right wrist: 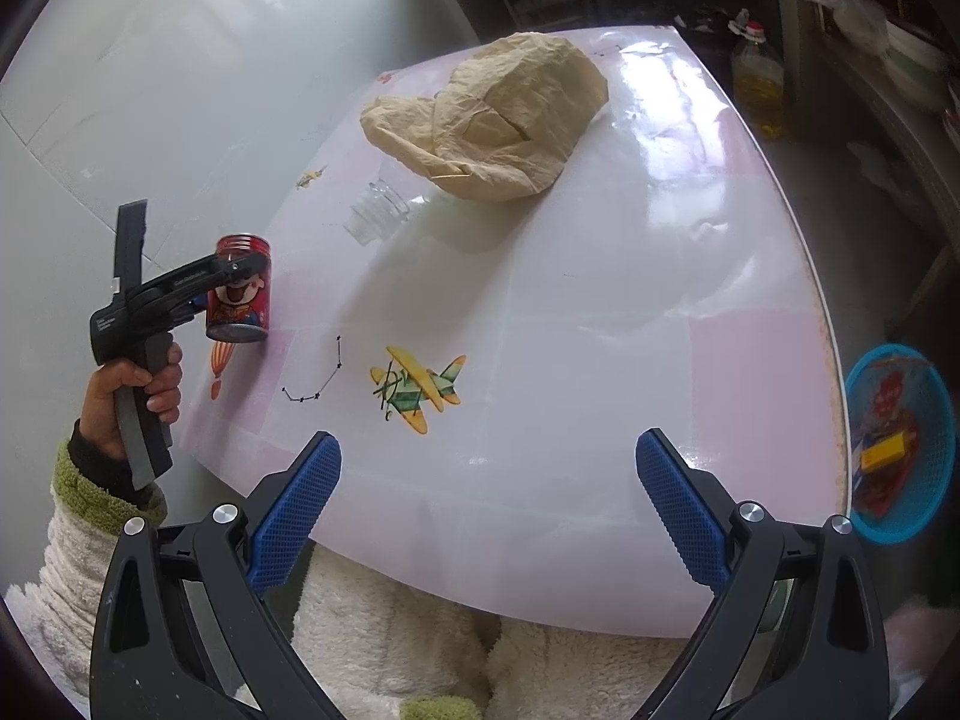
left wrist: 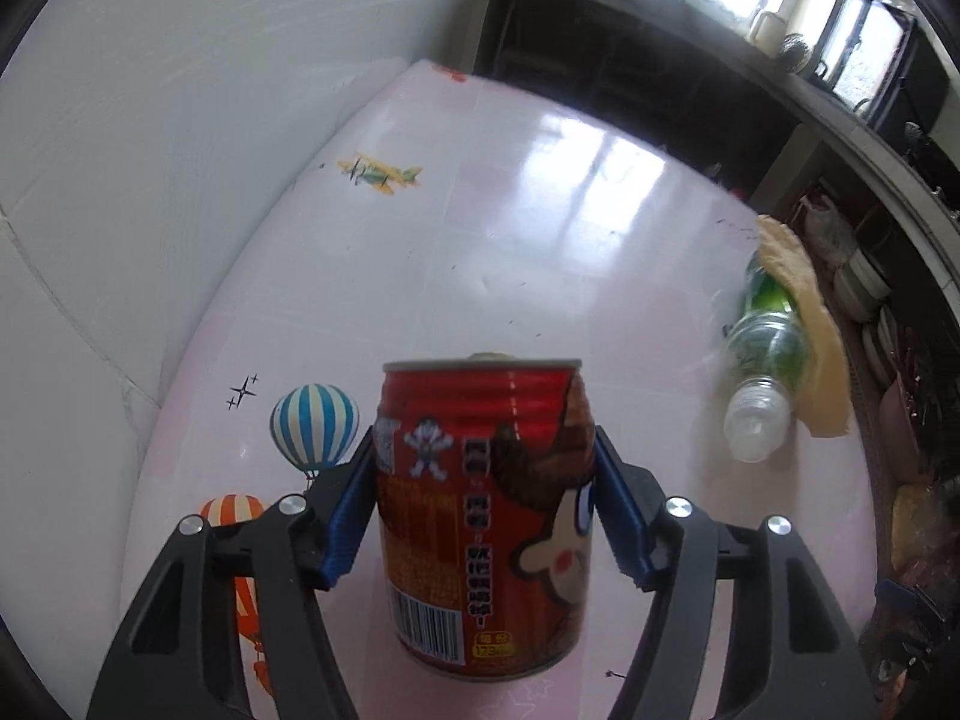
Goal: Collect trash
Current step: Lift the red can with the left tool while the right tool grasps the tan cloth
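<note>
Low in the left wrist view, the left gripper [left wrist: 485, 516] frames the red can [left wrist: 483, 510], its blue pads [left wrist: 345, 519] tight against both sides — it looks like a pinch on the can, which stands upright on the table [left wrist: 540, 228]. The can fills the lower centre of that frame, between a printed balloon at lower left and a clear plastic bottle [left wrist: 762, 372] lying on its side at centre right. Just beyond the bottle, at the right edge, a strip of tan paper [left wrist: 804, 324] shows.

Over in the right wrist view, the right gripper [right wrist: 489, 504] hangs at the bottom of the frame, jaws spread wide with nothing between them, above the near table rim. At centre left, a hand [right wrist: 129, 396] in a fuzzy sleeve holds the other tool at the can. Further up, at upper centre, the crumpled tan paper lies beside the bottle. At the right edge, off the table, a blue basket [right wrist: 936, 432] sits lower down with red packaging inside.
</note>
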The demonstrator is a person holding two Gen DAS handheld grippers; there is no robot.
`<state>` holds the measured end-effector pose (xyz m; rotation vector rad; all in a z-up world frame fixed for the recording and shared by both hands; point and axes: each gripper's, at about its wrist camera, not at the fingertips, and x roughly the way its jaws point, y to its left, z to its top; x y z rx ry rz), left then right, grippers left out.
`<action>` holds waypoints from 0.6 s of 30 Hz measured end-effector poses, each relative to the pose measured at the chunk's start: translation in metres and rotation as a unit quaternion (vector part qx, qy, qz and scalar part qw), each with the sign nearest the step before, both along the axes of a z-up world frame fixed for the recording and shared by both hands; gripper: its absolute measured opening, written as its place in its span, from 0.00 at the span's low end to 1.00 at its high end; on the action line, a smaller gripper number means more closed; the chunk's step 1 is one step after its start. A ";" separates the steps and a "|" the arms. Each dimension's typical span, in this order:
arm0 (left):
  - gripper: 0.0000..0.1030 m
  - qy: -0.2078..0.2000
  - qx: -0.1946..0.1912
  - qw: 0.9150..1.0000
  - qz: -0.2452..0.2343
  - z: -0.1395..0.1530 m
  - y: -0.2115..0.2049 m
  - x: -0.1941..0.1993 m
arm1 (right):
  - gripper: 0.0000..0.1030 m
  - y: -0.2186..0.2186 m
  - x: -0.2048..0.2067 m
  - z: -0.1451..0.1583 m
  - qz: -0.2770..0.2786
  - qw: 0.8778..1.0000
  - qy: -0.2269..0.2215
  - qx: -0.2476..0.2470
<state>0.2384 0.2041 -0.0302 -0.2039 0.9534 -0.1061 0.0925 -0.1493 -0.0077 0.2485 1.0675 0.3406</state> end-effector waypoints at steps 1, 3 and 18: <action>0.62 -0.021 0.003 1.000 -0.002 0.006 -0.003 -0.011 | 0.92 0.000 0.000 0.000 0.000 1.000 0.001 -0.001; 0.62 -0.046 0.010 0.999 -0.003 0.012 -0.008 -0.026 | 0.92 0.001 0.002 -0.002 0.001 1.000 0.003 -0.001; 0.62 -0.086 0.029 0.996 -0.017 0.017 -0.052 -0.095 | 0.92 -0.003 0.087 0.042 -0.011 0.999 -0.033 0.030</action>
